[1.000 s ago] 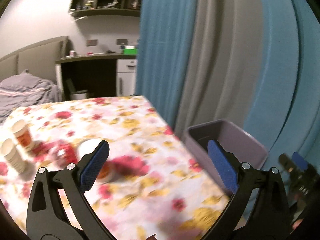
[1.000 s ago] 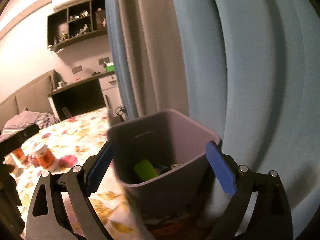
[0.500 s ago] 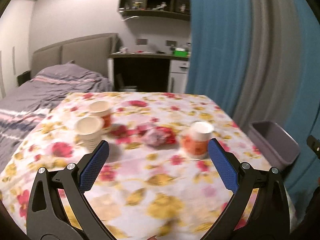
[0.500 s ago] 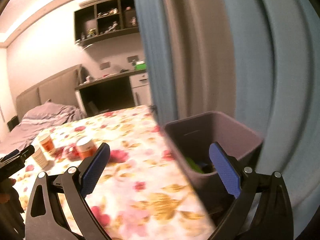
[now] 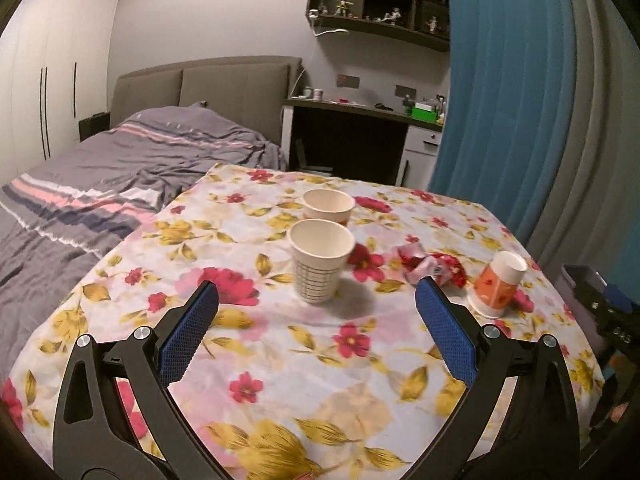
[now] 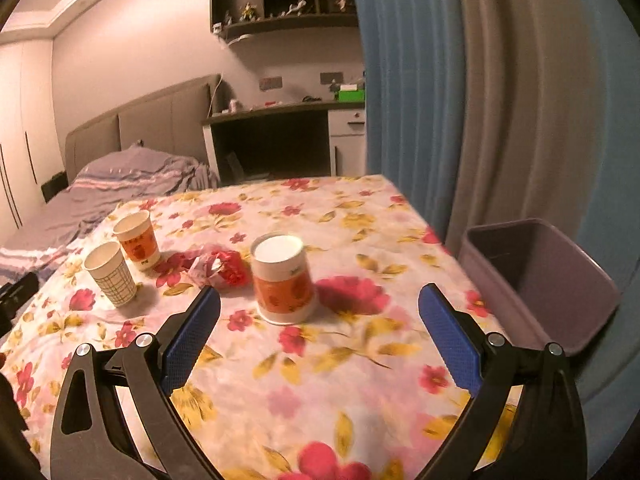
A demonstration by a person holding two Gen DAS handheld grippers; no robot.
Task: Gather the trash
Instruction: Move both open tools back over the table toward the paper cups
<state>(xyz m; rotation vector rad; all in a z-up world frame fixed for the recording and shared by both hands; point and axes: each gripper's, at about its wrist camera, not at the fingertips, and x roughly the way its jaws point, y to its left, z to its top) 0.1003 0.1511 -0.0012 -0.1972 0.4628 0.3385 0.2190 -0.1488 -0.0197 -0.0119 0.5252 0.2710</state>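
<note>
Paper cups [image 5: 321, 265] stand empty near the purple bin [image 6: 536, 280]; both hand-held grippers [image 5: 316, 336] [image 6: 319, 334] gape apart.

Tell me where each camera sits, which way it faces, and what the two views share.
Left wrist: on the left tool, open, above the near table edge, facing the checked cup and the bed.
Right wrist: on the right tool, open, facing the upturned orange cup, with the purple bin at right.
Shared: floral tablecloth, all three cups, the red wrapper, desk, blue curtain.
</note>
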